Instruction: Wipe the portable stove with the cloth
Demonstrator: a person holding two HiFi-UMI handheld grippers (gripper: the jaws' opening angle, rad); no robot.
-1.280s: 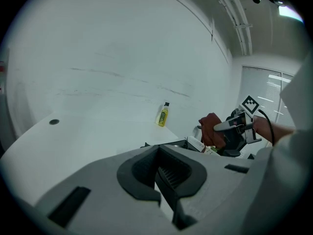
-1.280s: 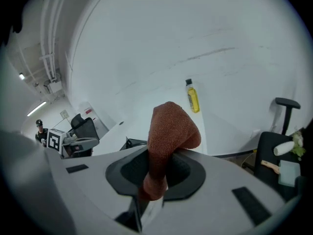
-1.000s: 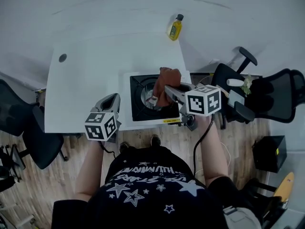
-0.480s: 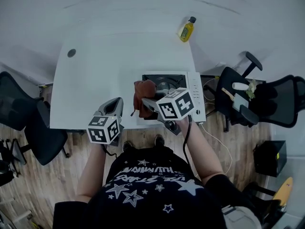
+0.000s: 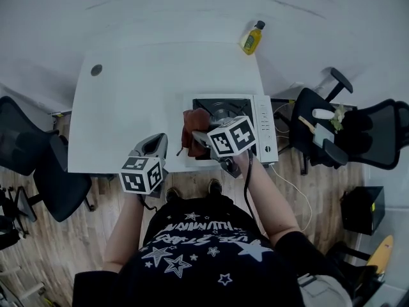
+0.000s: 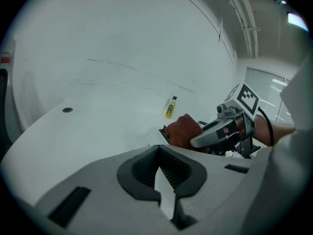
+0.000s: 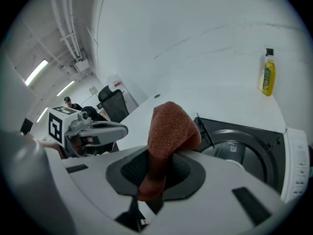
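The portable stove (image 5: 263, 121) sits at the right front of the white table (image 5: 134, 101), a black top with a round burner (image 7: 247, 148) and a white control strip. My right gripper (image 5: 195, 137) is shut on a rust-brown cloth (image 5: 193, 125), which stands folded up out of the jaws over the stove's left edge. In the right gripper view the cloth (image 7: 168, 126) covers that near corner. My left gripper (image 5: 157, 142) hovers at the table's front edge, left of the stove, shut on nothing. From the left gripper view, the cloth (image 6: 185, 130) hides most of the stove.
A yellow bottle (image 5: 251, 38) stands at the table's far right corner, also in the right gripper view (image 7: 266, 74). A round cable hole (image 5: 96, 70) marks the far left. Black office chairs (image 5: 358, 130) stand right of the table, another (image 5: 29, 152) to the left.
The right gripper has carried the cloth from over the burner leftward to the stove's left edge. The left gripper has stayed put, shut.
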